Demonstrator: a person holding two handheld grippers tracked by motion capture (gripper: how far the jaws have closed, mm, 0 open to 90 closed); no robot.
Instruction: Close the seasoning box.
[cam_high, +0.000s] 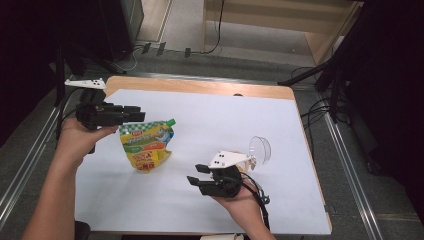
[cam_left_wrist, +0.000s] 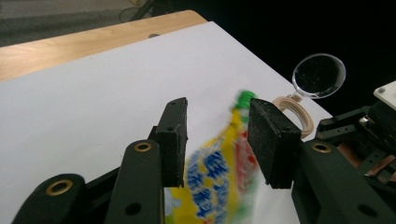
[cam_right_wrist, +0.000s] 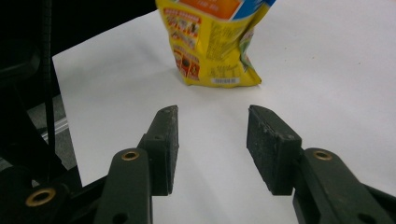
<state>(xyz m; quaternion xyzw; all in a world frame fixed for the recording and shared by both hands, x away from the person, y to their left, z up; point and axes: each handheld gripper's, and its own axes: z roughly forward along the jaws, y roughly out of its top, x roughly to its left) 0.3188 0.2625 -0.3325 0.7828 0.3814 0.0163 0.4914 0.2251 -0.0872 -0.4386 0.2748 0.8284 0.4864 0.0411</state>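
- Overhead, high view: pouch (cam_high: 146, 144) lies flat on the white tabletop (cam_high: 210, 120), left of centre, green cap toward the far side. Left tool (cam_high: 136, 114) hangs just beside the pouch's top left corner, above it, not touching. Right tool (cam_high: 196, 174) sits low near the front edge, well apart from the pouch. Clear round lens (cam_high: 260, 148) stands behind the right tool.
- Left gripper view: left tool (cam_left_wrist: 218, 140) released, jaws apart, nothing pressed between the pads. Pouch (cam_left_wrist: 219, 172) shows blurred below and beyond the gap; cap (cam_left_wrist: 244, 98) near the right pad. Tan ring (cam_left_wrist: 295, 112) and lens (cam_left_wrist: 319, 75) lie farther off.
- Right gripper view: right tool (cam_right_wrist: 212, 147) released, gap bare over the tabletop. Pouch (cam_right_wrist: 212, 42) lies ahead, its bottom edge facing the jaws.
- Judgement: step in hand looks like taking hold of the pouch. To do it well, lower the left tool squarely over the top seam beside the cap, pads on both faces, and close on the stiff seam rather than the soft belly, which would slip or fold.
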